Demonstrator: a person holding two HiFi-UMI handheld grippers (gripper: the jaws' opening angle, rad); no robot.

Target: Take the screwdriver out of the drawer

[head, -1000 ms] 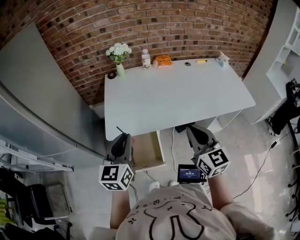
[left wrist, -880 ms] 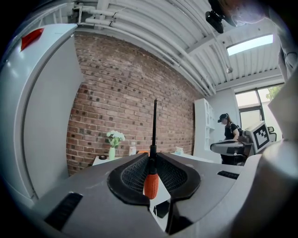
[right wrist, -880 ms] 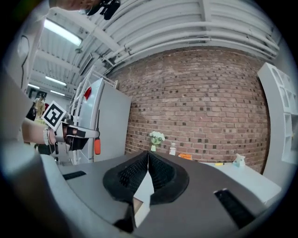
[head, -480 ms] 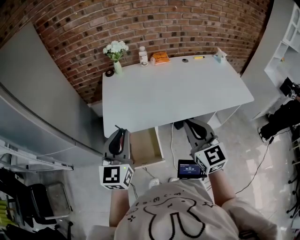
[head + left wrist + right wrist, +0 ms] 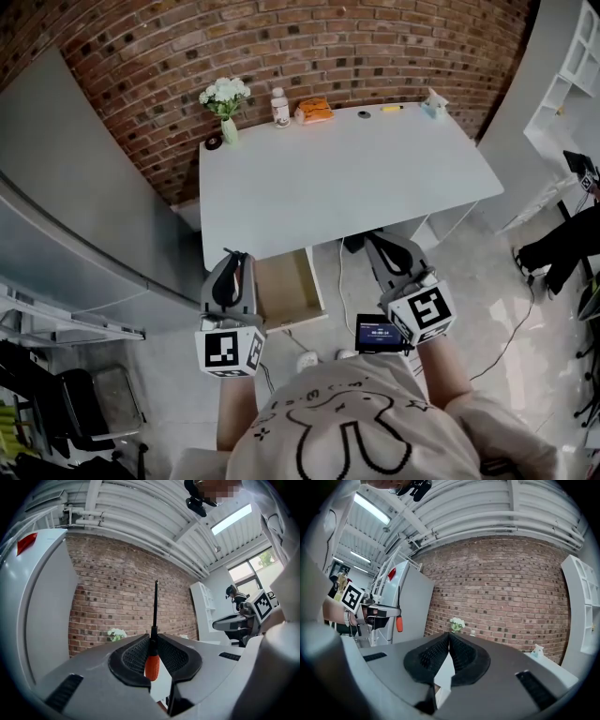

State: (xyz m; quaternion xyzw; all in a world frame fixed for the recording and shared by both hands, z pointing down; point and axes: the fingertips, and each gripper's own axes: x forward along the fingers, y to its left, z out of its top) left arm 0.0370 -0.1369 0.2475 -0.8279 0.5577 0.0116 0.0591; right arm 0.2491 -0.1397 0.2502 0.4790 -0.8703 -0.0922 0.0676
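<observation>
Screwdriver [image 5: 152, 667] — judged light, rigid — pinched at orange handle, the proper hold, by left gripper [image 5: 153, 638]. Right gripper [image 5: 449, 640] closed, empty.

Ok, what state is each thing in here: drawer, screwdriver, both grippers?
drawer: pulled open under the table.
screwdriver: out of the drawer, clamped at its orange handle.
left gripper: shut on the screwdriver.
right gripper: jaws together, nothing between them.
bottle: upright on the table.

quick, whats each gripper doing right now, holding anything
Left gripper: closed on the screwdriver, shaft sticking up.
Right gripper: closed, nothing between its jaws.
</observation>
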